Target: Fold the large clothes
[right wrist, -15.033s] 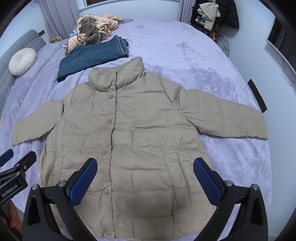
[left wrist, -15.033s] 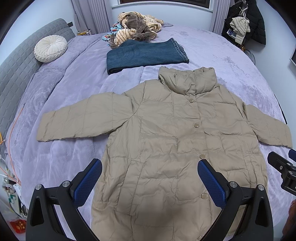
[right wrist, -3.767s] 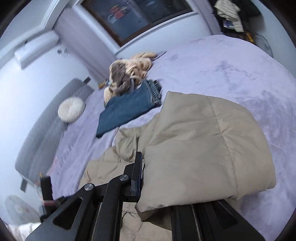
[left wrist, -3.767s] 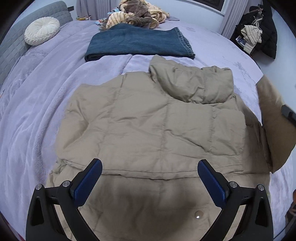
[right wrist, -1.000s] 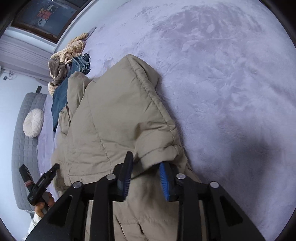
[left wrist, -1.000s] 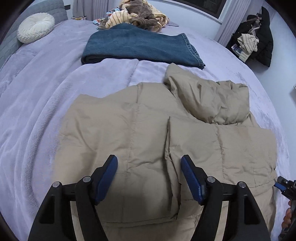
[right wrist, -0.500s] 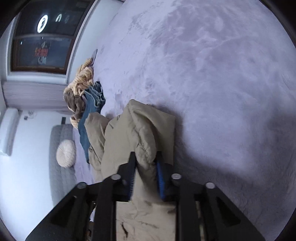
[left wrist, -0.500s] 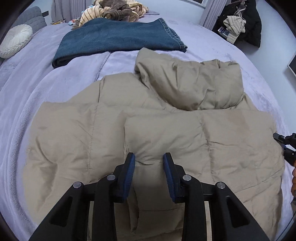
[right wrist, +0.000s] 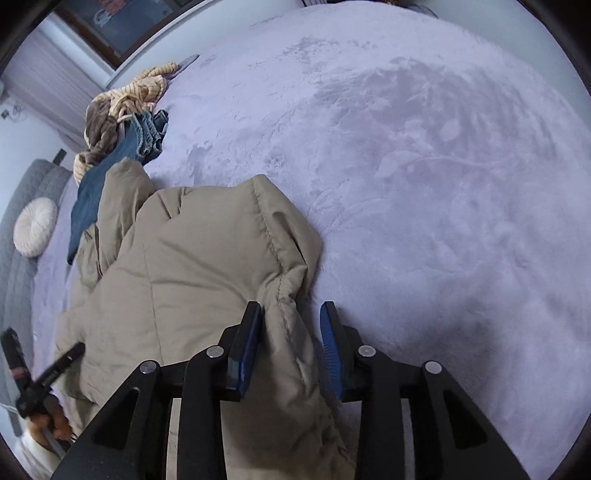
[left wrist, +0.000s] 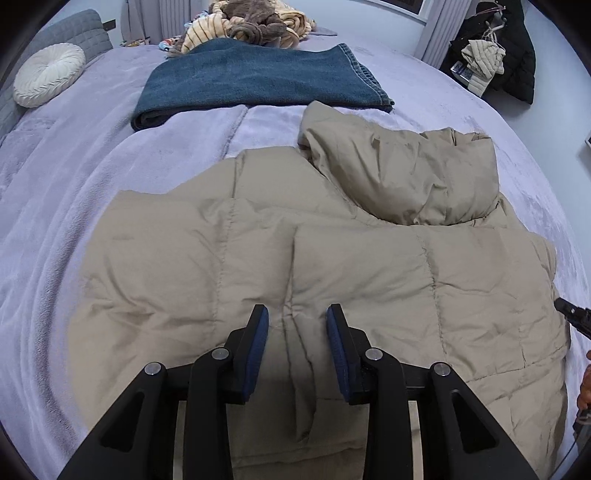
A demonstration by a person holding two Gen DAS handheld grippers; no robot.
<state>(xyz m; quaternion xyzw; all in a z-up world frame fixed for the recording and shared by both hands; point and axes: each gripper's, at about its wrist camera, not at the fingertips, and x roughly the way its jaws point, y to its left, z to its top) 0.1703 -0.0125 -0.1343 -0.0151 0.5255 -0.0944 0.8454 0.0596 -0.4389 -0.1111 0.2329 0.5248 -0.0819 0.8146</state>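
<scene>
A beige puffer jacket (left wrist: 332,258) lies on the purple bed, both sleeves folded in across its body, collar (left wrist: 406,177) at the far end. My left gripper (left wrist: 297,332) sits low over the jacket's middle, jaws partly closed around a ridge of fabric where the two sleeve ends meet. My right gripper (right wrist: 290,332) is at the jacket's right edge (right wrist: 221,266), jaws partly open with a thick fold of the edge between them. The right gripper's tip shows at the right of the left wrist view (left wrist: 572,317).
Folded blue jeans (left wrist: 255,81) lie beyond the collar, with a heap of striped and brown clothes (left wrist: 251,26) behind. A round white cushion (left wrist: 48,79) rests against the grey headboard at left. Dark coats (left wrist: 506,51) hang at the far right. Purple blanket (right wrist: 424,184) spreads to the right.
My right gripper's jaws have widened around the jacket's edge and the view has dropped lower to the bed. My left gripper has stayed narrowed over the sleeve ends.
</scene>
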